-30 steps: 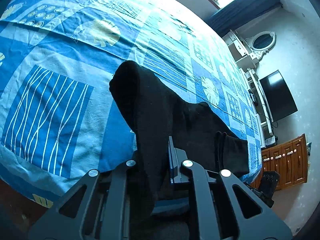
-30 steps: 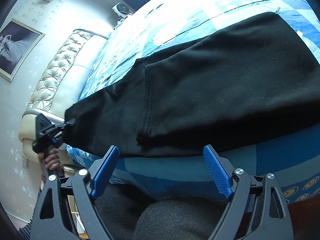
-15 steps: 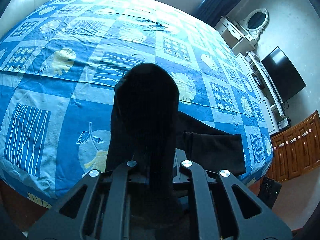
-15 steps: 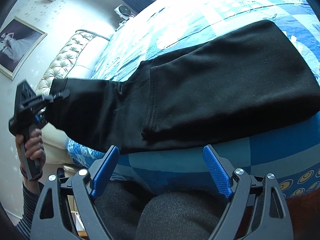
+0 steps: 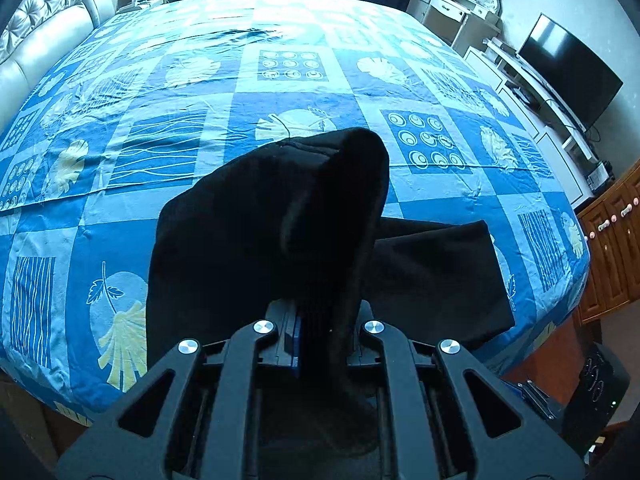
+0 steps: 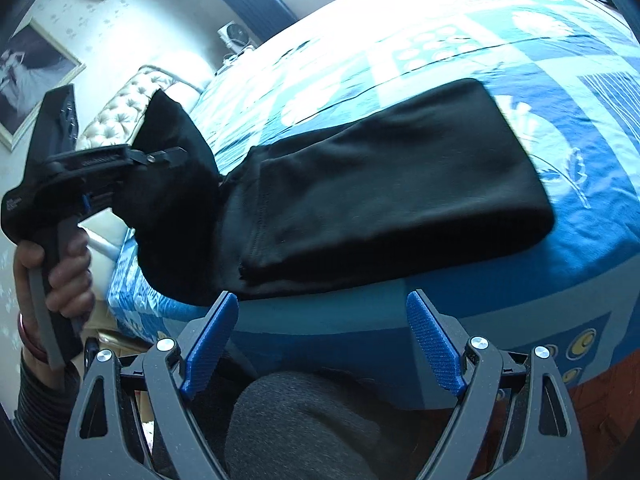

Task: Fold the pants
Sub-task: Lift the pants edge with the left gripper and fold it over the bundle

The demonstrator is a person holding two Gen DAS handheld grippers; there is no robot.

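Black pants (image 6: pixel 384 196) lie folded lengthwise along the near edge of the bed. My left gripper (image 5: pixel 325 320) is shut on one end of the pants (image 5: pixel 280 220) and holds it lifted above the bed, so the cloth drapes over the fingers. In the right wrist view the left gripper (image 6: pixel 160 158) shows at the left, hand-held, with the raised cloth in it. My right gripper (image 6: pixel 320 336) is open and empty, just off the bed's near edge, below the flat part of the pants.
The bed has a blue patterned cover (image 5: pixel 280 80). A padded headboard (image 5: pixel 44 36) is at the left. A TV (image 5: pixel 568 68), a white dresser (image 5: pixel 452 12) and a wooden cabinet (image 5: pixel 612 248) stand at the right. My dark-clad knee (image 6: pixel 304 424) is below the right gripper.
My left gripper has risen and swung over the bed, lifting its end of the pants and carrying it toward the other end. The right gripper has stayed open and nearly still.
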